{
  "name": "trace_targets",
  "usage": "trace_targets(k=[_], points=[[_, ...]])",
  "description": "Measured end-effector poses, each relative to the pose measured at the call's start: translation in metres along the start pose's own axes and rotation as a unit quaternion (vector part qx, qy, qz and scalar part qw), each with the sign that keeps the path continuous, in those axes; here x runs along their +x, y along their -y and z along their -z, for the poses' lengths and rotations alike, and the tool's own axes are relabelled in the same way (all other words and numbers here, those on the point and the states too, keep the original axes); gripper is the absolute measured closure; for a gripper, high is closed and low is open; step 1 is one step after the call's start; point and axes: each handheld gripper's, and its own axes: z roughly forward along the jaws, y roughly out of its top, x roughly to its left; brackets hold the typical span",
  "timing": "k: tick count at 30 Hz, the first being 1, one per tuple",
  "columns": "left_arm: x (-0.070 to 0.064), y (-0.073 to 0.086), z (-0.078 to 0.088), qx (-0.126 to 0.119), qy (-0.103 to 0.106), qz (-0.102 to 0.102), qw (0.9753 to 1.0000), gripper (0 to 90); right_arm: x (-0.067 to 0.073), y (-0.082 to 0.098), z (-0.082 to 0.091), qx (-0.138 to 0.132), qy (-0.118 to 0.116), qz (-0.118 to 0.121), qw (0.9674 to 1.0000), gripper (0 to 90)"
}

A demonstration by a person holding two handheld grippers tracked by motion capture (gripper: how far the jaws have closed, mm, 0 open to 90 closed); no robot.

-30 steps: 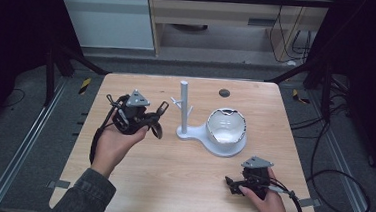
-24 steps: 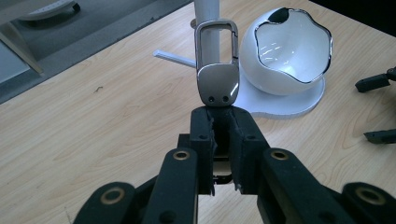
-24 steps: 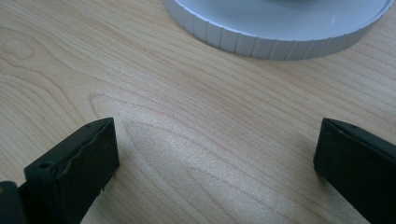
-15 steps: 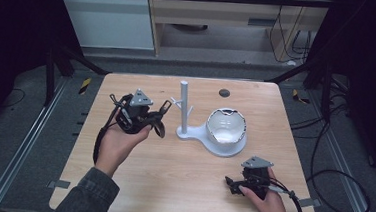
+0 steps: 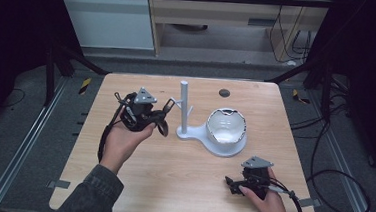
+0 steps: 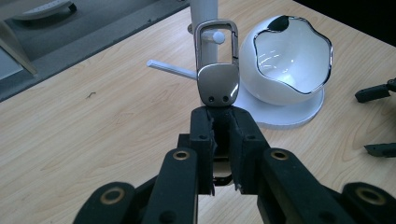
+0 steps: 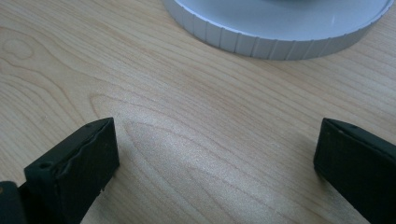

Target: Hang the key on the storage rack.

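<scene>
The left gripper (image 6: 219,116) is clamped on the flat metal tab of a key clip (image 6: 216,70), whose open loop stands up just beyond the fingertips. Through that loop a white peg (image 6: 218,37) of the stand (image 5: 184,105) lines up, its rounded tip appearing inside the ring — though from this angle it is hard to say whether the peg has actually entered the loop or merely sits behind it. In the high view the clip seems just short of the post. A second, thinner peg (image 6: 171,70) juts out to the left of the fingers, and the white bowl (image 6: 292,65) on the stand's base lies beyond them to the right. The right gripper (image 5: 238,182) rests low on the table (image 5: 170,185) with its fingers well apart and nothing between them, the base's ribbed rim (image 7: 280,42) lying ahead. So the clip is picked up and aimed; hooking it over the peg and letting go are left.
</scene>
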Motion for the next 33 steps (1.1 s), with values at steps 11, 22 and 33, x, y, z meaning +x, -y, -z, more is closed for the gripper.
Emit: trace_targets(k=[11,22,33], points=[[-0.001,-0.002,-0.009,-0.004,-0.001,0.0,1.0,80.1,0.0,0.0,0.0,0.0,0.0,0.0,1.0,0.5],[-0.003,-0.004,-0.018,-0.003,-0.002,0.002,1.0,80.1,0.0,0.0,0.0,-0.001,-0.001,0.001,1.0,0.5],[-0.005,-0.005,-0.026,-0.005,-0.002,0.002,1.0,80.0,0.0,0.0,0.0,-0.001,-0.001,0.003,1.0,0.5]])
